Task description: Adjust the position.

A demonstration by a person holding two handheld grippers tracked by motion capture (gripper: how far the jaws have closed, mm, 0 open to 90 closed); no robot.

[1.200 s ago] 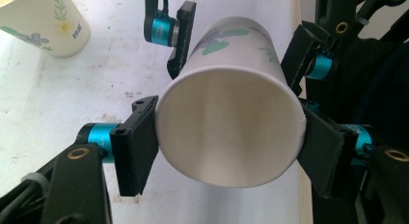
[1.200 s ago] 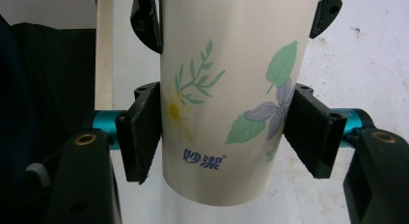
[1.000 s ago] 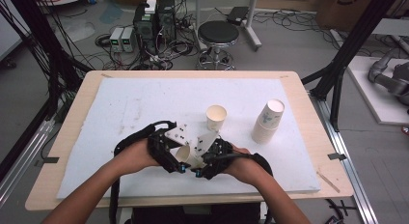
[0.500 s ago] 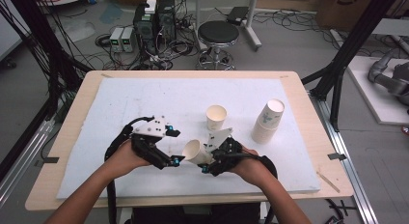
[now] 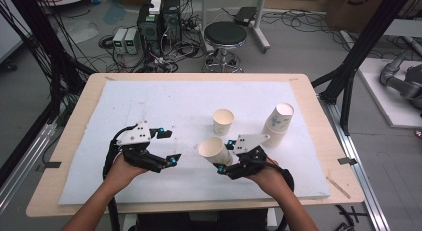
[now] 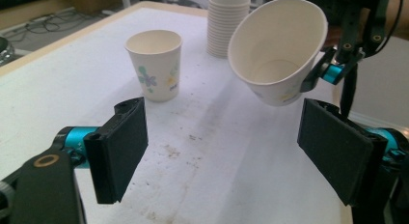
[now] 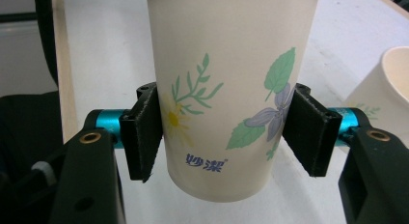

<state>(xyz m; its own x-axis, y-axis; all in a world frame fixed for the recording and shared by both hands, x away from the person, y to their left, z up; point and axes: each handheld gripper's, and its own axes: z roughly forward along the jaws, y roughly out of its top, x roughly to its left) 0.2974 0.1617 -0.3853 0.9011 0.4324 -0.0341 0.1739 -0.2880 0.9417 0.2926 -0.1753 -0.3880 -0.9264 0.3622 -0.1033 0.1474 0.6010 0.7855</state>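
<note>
A flowered paper cup [image 5: 213,150] lies tipped on its side above the white mat, mouth toward my left gripper, with my right gripper [image 5: 226,159] shut on its lower body. In the right gripper view the pads [image 7: 144,137] press both sides of the cup [image 7: 226,64]. My left gripper [image 5: 170,147] hangs to the left of the cup, apart from it. Its jaws have just been opening and stand wide with nothing between them. The left gripper view shows its two pads [image 6: 123,147] wide apart and the held cup [image 6: 277,50] beyond them.
A second paper cup [image 5: 223,120] stands upright on the white mat [image 5: 149,101] behind the held one. A stack of cups [image 5: 277,122] stands to the right of it. The wooden table edge [image 5: 64,141] frames the mat.
The two grippers were together at the cup. The left one has let go, opened and drawn away to the left, and the right one keeps the cup.
</note>
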